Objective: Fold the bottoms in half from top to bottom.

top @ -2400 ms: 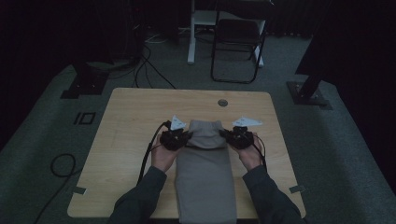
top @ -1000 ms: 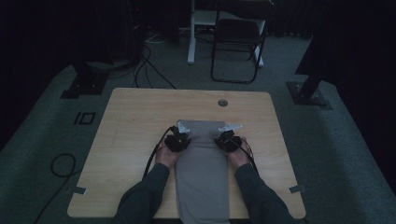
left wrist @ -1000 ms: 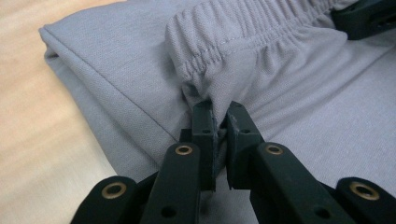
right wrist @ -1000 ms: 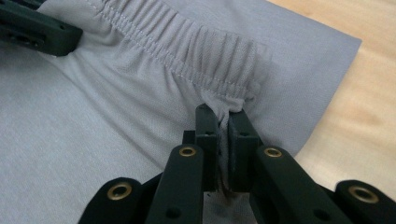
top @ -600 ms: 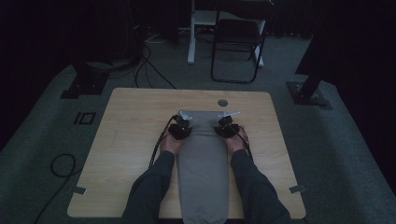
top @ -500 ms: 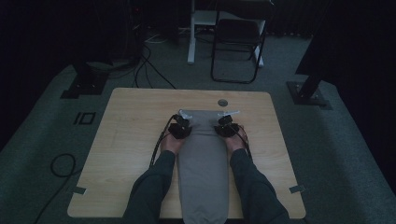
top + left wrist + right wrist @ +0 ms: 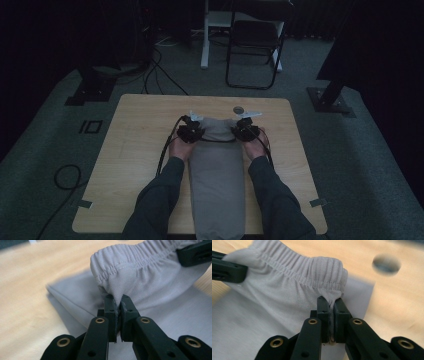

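Garment: grey trousers (image 7: 216, 185) with an elastic waistband lie lengthwise down the middle of the wooden table (image 7: 130, 150), the legs running to the near edge and hanging over it, the waistband at the far end.
Waistband: bunched elastic, lifted off the layer below at both corners; seen close in the left gripper view (image 7: 140, 255) and the right gripper view (image 7: 312, 270).
Left gripper: (image 7: 190, 133) jaws pinched together on the left corner of the waistband, cloth squeezed between the pads (image 7: 111, 312); they have just been closing a little tighter on it.
Right gripper: (image 7: 246, 131) jaws clamped on the right corner of the waistband, a fold of cloth trapped between the pads (image 7: 323, 312).
What changed: a second ago both grippers sat nearer the person, with the cloth ending just beyond them; now both are farther up the table and closer to the hole (image 7: 238, 109) in the tabletop, and the waistband has gone with them. The garment looks longer and straighter than it did two seconds back.
Meaning for the task: my reading is that the trousers are being drawn out flat and squared up before folding; both grips look firm, so the pull is even.
Next call: probably set the waistband down flat, without letting one corner slip first.
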Demonstrator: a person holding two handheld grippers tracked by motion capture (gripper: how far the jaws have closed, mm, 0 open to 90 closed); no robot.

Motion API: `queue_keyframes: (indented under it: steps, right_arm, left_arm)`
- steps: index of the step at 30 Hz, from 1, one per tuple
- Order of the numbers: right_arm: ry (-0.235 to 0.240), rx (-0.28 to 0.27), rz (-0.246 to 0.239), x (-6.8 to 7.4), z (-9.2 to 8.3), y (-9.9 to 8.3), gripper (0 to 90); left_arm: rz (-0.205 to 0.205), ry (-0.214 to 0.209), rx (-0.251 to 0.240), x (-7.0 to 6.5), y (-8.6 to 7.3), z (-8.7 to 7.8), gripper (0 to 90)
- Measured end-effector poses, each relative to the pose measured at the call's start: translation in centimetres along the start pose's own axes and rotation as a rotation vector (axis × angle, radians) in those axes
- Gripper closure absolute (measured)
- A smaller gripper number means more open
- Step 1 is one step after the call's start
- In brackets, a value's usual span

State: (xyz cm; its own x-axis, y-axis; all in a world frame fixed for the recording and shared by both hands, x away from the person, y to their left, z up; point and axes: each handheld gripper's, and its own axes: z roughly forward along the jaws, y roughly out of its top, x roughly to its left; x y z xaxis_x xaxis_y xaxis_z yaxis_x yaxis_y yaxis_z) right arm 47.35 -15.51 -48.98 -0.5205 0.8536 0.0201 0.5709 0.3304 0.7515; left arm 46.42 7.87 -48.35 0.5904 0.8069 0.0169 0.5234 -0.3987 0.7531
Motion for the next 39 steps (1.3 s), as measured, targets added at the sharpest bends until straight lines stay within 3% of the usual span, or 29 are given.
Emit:
queue_keyframes:
  steps: [5,10,14,15,16,20,24,27,30,39]
  right_arm:
    - [-0.006,-0.100,-0.033,0.4,-4.0,2.8,87.0]
    - [0.032,-0.185,-0.024,0.2,-7.6,4.4,87.2]
    - [0.047,-0.221,-0.026,0.3,-9.6,4.7,87.2]
    - [0.049,-0.230,-0.025,0.3,-10.1,4.8,87.2]
    - [0.056,-0.254,-0.032,0.5,-11.6,4.7,87.3]
    - [0.078,-0.270,-0.047,0.9,-13.4,4.2,87.2]
    - [0.099,-0.242,-0.057,1.5,-13.9,2.8,87.2]
    - [0.115,-0.212,-0.073,2.1,-13.6,1.0,87.2]
    - [0.150,-0.185,-0.067,2.7,-13.2,-1.3,87.2]
    - [0.160,-0.048,-0.135,5.9,-11.4,-8.1,87.2]
  left_arm:
    - [0.013,-0.007,-0.095,-0.1,3.0,-3.9,85.5]
    - [0.051,-0.020,-0.160,-0.9,5.3,-7.7,85.5]
    - [0.072,-0.040,-0.183,-1.8,5.8,-9.5,85.5]
    - [0.095,-0.058,-0.207,-2.6,6.0,-10.9,85.5]
    - [0.102,-0.067,-0.215,-2.9,6.0,-11.4,85.5]
    - [0.113,-0.087,-0.215,-3.7,5.6,-12.8,85.4]
    - [0.113,-0.108,-0.181,-4.4,4.1,-12.9,85.3]
    - [0.116,-0.130,-0.150,-4.8,2.1,-12.8,85.2]
    - [0.102,-0.156,-0.126,-5.4,-0.5,-12.6,85.2]
    - [0.076,-0.219,0.051,-7.7,-8.5,-10.1,85.1]
